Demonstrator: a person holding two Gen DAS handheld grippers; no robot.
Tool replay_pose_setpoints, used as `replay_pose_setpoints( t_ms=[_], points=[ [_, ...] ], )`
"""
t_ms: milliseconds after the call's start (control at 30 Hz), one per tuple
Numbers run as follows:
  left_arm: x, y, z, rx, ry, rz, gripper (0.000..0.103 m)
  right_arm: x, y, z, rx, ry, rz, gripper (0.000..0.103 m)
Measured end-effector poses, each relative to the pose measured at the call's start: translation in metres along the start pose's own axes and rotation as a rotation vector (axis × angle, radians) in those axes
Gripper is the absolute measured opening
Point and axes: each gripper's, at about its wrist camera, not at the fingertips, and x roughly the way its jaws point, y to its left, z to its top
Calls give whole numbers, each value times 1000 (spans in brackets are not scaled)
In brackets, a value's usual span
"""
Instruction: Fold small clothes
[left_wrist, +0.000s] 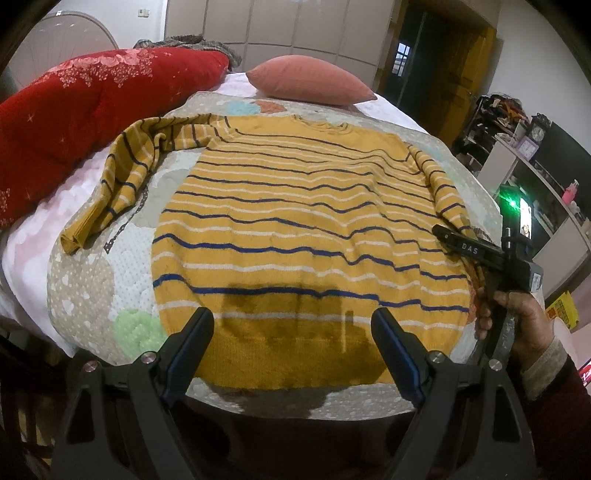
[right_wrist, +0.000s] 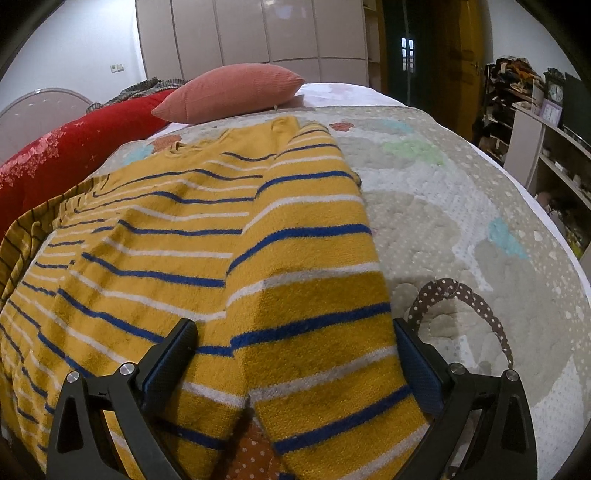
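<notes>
We see the quilted bedspread (left_wrist: 92, 280) beneath both grippers, the yellow striped sweater (left_wrist: 295, 206) spread flat ahead of our left gripper (left_wrist: 291, 332), whose jaws stand wide apart over the hem. Only the right-wrist view shows our right gripper (right_wrist: 295, 350) straddling the right sleeve (right_wrist: 317, 295), jaws spread; the left view shows the right hand (left_wrist: 524, 325).

The left claw (left_wrist: 291, 328) hangs with its jaws spread wide, gripping nothing. The right claw (right_wrist: 295, 343) is likewise spread wide; the right hand (left_wrist: 517, 317) grips its handle.
</notes>
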Motion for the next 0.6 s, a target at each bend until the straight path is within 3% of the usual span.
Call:
replay_pose_setpoints(
  t_ms=[600],
  points=[
    [5,7,-10,-6,22,-19,86,-4,9,-11,-22,-70,-65,103]
  ],
)
